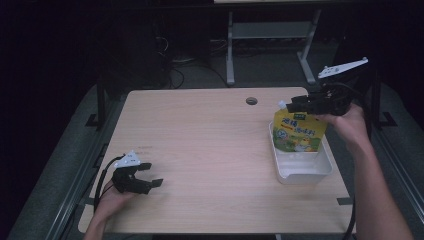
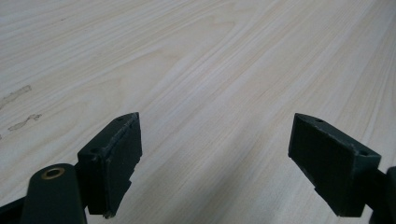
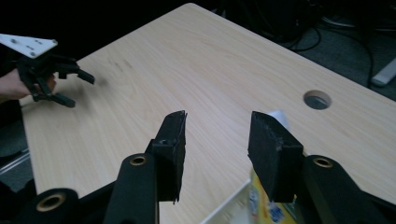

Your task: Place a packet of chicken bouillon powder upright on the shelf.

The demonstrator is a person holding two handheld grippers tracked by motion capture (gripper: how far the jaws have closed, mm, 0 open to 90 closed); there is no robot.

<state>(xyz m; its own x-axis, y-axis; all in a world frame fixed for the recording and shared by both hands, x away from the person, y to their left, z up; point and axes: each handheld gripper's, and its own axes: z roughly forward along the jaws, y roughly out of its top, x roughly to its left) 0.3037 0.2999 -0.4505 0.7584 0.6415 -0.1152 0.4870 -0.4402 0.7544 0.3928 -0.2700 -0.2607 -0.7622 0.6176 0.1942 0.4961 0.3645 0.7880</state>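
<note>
Standing pouch (image 1: 299,131): placed upright in white tray (image 1: 306,170), far right.
Right gripper (image 3: 215,140): jaws apart, held just above pouch.
Left gripper (image 2: 215,154): jaws apart, held near left.

A dim lab or office workspace. A light wooden desk with a round cable hole (image 1: 251,101) stands on grey carpet (image 1: 260,67). Black cables (image 1: 177,70) trail beneath metal desk legs (image 1: 230,47).

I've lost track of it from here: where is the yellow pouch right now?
In the high view, the yellow pouch stands upright in the white tray at the table's right side, just below the open right gripper.
</note>
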